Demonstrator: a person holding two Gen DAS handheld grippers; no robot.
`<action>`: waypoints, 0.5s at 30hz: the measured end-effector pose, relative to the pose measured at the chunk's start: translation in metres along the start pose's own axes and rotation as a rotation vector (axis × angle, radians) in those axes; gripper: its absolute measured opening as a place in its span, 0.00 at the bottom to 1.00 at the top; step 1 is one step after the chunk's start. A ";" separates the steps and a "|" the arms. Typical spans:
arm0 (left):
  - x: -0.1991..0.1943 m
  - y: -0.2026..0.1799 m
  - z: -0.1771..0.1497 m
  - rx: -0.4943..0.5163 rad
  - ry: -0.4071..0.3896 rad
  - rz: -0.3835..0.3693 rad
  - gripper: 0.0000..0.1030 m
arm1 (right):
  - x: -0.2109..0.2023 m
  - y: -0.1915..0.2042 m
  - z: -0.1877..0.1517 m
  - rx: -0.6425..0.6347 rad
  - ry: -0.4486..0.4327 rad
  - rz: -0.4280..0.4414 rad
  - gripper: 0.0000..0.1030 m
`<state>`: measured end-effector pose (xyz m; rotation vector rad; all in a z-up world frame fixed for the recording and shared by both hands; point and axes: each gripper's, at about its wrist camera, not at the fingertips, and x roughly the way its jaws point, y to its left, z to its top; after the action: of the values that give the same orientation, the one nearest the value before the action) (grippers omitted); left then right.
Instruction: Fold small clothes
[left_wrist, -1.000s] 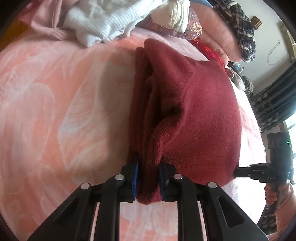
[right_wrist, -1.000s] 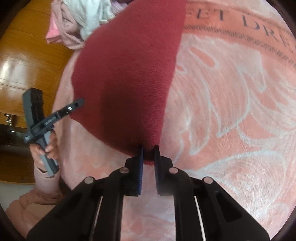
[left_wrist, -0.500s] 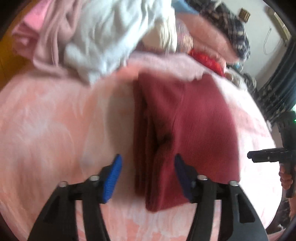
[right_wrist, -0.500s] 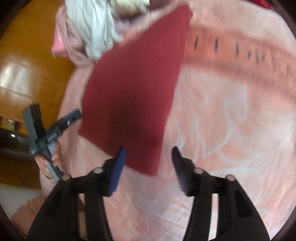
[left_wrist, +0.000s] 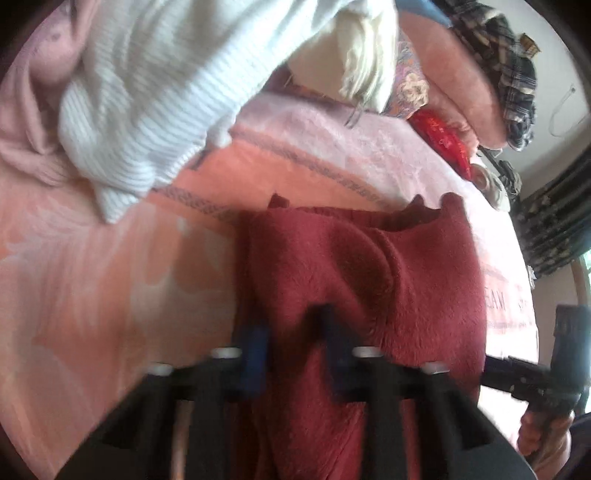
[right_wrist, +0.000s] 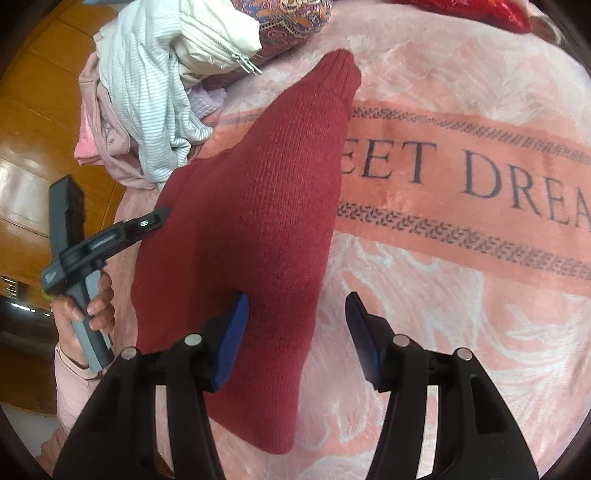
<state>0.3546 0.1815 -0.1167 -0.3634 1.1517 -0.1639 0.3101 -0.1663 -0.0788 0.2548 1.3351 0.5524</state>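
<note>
A dark red knit garment (right_wrist: 251, 221) lies folded on the pink blanket (right_wrist: 443, 295). It also shows in the left wrist view (left_wrist: 351, 280). My left gripper (left_wrist: 295, 354) has its blue pads set around a thick fold at the garment's left edge; the view is blurred, and the jaws look closed on that fold. From the right wrist view the left gripper (right_wrist: 147, 223) touches the garment's left edge. My right gripper (right_wrist: 295, 332) is open above the garment's near right edge, holding nothing. It shows at the right of the left wrist view (left_wrist: 517, 373).
A pile of unfolded clothes lies at the far side: a white striped top (left_wrist: 147, 92), a pink garment (right_wrist: 99, 140) and a cream piece (right_wrist: 214, 40). A plaid cloth (left_wrist: 509, 66) and a red item (left_wrist: 443, 136) lie far right. Wooden floor (right_wrist: 29, 110) is beyond the bed's left edge.
Both grippers let go of the garment and opened. The left then moved forward and closed on a fold at its left edge. The right stays open and has pulled back slightly.
</note>
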 end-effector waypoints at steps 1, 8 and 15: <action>0.001 0.004 0.003 -0.030 -0.001 -0.015 0.11 | 0.000 0.000 0.000 0.002 -0.002 0.004 0.52; -0.033 -0.002 -0.002 0.019 -0.104 0.045 0.09 | 0.001 0.007 -0.003 -0.032 -0.007 -0.025 0.51; 0.012 0.004 -0.006 0.056 -0.029 0.104 0.10 | 0.016 0.003 -0.005 -0.010 -0.004 -0.031 0.54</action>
<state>0.3536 0.1800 -0.1309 -0.2552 1.1325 -0.0992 0.3063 -0.1569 -0.0920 0.2269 1.3299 0.5323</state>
